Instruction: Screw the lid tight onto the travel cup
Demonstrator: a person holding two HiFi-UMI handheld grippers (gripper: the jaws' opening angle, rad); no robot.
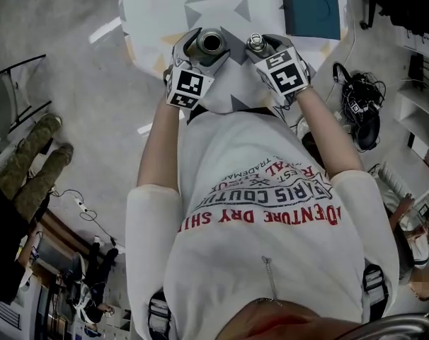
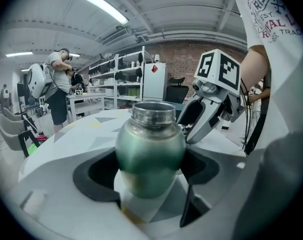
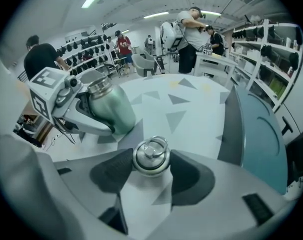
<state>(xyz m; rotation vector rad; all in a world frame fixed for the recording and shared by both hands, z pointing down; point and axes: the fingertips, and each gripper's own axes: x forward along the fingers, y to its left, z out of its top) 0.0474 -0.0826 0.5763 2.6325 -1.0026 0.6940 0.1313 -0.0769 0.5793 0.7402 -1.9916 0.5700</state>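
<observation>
The fingers (image 2: 98, 172) of the left gripper (image 1: 207, 48) pinch the green metal travel cup (image 2: 150, 149) around its fat belly. The fingers (image 3: 187, 174) of the right gripper (image 1: 258, 47) pinch the round silver lid (image 3: 151, 157) from both sides. The cup and the lid sit side by side, near each other but not touching. Both are over the near edge of the white tabletop with grey triangles (image 1: 165, 6), just in front of the person.

The step now seems to be bringing the lid over to the mouth of the cup. To do it well, the cup should stand straight up, because in the right gripper view it leans a little. The lid should come down flat on the mouth, right in the middle. If it goes on crooked, the threads may jam. The left fingers need to hold the cup hard so it does not spin while the lid turns. The smooth round belly could slip.

The cup is shiny dark green with a bare silver neck. Its mouth is open and dark inside. The lid is small and silver, with a little metal ring lying on top. I cannot tell if the bottom of the cup touches the tabletop.
</observation>
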